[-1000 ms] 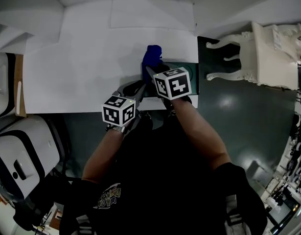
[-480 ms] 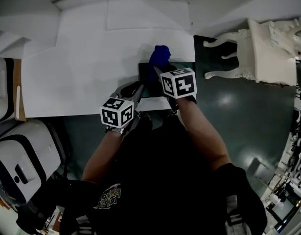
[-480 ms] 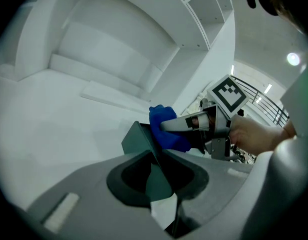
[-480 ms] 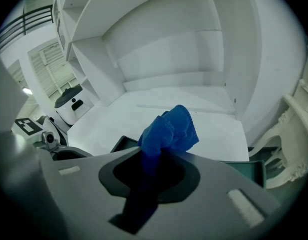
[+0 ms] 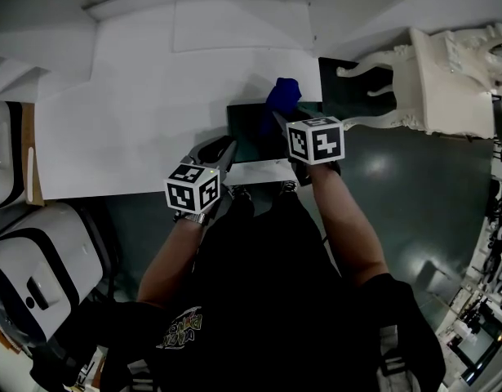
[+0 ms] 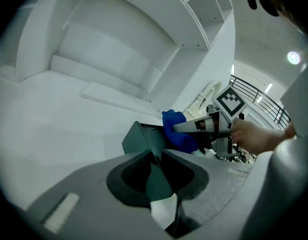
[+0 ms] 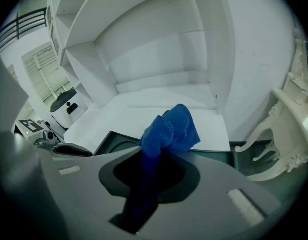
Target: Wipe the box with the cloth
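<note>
A dark green box (image 5: 249,131) lies at the front right corner of the white table (image 5: 136,113). My left gripper (image 5: 226,148) is shut on the box's near left edge; in the left gripper view the thin green wall (image 6: 156,171) runs between the jaws of that gripper (image 6: 160,160). My right gripper (image 5: 280,114) is shut on a bunched blue cloth (image 5: 283,94) over the box's far right part. In the right gripper view the cloth (image 7: 170,128) sticks out of the right gripper (image 7: 152,160) above the box (image 7: 113,142).
An ornate white chair (image 5: 446,76) stands right of the table on the dark green floor (image 5: 381,170). White shelving (image 7: 143,49) backs the table. A white machine (image 5: 30,260) sits at the lower left. The table's front edge (image 5: 112,189) is close to the person's body.
The right gripper has carried the blue cloth to the right across the box, uncovering more of its left part. The left gripper has stayed on the box's edge.
</note>
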`<state>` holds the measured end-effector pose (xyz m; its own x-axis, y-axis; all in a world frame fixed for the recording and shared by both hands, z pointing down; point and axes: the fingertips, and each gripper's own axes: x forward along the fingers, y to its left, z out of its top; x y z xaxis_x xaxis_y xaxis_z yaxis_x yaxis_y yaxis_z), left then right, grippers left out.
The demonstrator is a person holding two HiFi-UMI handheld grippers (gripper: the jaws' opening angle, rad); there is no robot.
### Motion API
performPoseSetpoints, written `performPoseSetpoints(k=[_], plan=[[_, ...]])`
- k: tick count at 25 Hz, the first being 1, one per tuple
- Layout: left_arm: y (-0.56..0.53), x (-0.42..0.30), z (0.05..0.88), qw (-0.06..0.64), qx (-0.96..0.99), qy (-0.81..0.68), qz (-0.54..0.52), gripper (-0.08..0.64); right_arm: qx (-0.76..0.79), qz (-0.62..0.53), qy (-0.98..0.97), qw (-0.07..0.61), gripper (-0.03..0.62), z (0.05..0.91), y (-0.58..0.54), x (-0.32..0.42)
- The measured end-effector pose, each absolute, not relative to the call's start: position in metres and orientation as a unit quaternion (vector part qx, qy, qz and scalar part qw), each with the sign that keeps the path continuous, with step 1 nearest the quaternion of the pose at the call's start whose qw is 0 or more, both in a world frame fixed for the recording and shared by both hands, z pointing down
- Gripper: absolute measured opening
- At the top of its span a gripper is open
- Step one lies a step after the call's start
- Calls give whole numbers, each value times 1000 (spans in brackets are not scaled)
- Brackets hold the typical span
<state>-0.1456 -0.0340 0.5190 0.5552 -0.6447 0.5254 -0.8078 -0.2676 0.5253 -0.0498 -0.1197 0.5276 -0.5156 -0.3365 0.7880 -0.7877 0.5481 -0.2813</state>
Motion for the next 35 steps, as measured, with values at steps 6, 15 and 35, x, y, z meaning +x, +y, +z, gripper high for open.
performPoseSetpoints(k=[6,15,35], plan=[[-33,-147,520,392,789,-462,106,77,385,336,-785,351,94,531,-126,-6],[-34,-145,519,391,788,-462,110,77,412,342,-760,370,92,528,-130,40],[-34,-147,520,398,784,-465,104,76,422,352,-766,333,92,519,-130,56]])
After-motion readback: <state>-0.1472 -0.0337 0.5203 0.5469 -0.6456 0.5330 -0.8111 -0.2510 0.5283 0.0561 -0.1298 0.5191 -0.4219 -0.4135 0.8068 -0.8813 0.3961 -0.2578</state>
